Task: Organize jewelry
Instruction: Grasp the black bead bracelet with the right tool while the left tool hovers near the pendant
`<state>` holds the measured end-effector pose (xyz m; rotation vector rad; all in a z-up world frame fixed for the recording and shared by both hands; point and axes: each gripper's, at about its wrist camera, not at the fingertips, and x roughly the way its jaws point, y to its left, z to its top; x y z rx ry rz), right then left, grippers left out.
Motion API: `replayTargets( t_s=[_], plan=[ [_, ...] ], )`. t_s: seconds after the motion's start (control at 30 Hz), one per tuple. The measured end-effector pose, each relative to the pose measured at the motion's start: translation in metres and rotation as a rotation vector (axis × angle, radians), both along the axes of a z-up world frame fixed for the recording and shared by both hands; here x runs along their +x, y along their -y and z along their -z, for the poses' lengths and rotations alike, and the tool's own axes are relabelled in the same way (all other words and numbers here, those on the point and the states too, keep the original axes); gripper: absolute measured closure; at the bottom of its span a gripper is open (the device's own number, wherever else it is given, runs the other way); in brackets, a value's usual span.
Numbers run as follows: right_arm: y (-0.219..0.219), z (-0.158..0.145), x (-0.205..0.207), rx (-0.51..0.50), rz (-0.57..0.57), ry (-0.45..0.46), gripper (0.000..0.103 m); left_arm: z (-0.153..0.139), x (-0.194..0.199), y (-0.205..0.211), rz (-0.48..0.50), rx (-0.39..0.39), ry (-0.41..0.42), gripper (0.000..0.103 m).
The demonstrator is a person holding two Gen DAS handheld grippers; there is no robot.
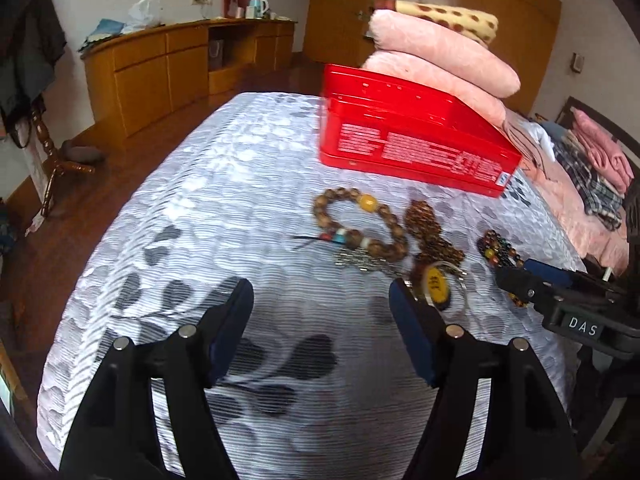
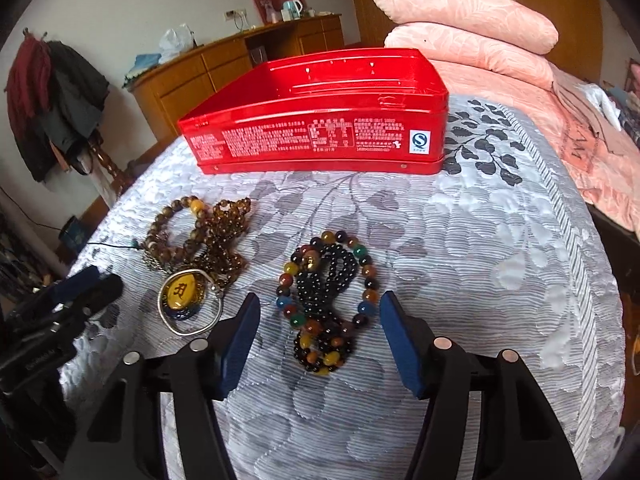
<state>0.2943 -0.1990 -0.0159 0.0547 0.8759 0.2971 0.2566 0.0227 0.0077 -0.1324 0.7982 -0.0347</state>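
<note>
An open red tin (image 2: 312, 136) stands on the grey floral bedspread (image 2: 460, 240), empty as far as I can see into it. In front of it lie a wooden bead bracelet (image 2: 154, 232), a brown bead necklace (image 2: 228, 220), a yellow pendant (image 2: 182, 292) inside a silver bangle (image 2: 192, 330), and a black and multicoloured bead strand (image 2: 320, 280). My right gripper (image 2: 320, 308) is open, its fingers on either side of that strand, pads not touching it. My left gripper (image 1: 322, 296) is open over bare bedspread, its right finger close to the pendant (image 1: 436, 284). The tin (image 1: 400, 148) lies beyond.
Pink pillows (image 2: 468, 24) are stacked behind the tin, and pink bedding with folded clothes (image 1: 592, 168) lies to the right. The bed's edge drops to a wooden floor on the left (image 1: 100, 184). A wooden cabinet (image 1: 160, 68) stands along the far wall.
</note>
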Motion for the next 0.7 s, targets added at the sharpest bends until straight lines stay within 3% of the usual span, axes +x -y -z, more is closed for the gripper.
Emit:
replayTargets(
  t_s=[0.13,0.37,0.7],
  plan=[
    [0.004,0.0,-0.008,0.0,0.007,-0.002,0.043,0.002,-0.001,-0.007,-0.003,-0.013,-0.002,0.032],
    [0.007,0.0,-0.011,-0.01,0.012,0.003,0.076,0.004,0.001,0.0,0.035,-0.014,-0.006,0.032],
    [0.013,-0.007,-0.022,0.041,-0.014,0.01,0.081,0.008,0.003,-0.001,0.033,-0.02,-0.019,0.029]
  ],
)
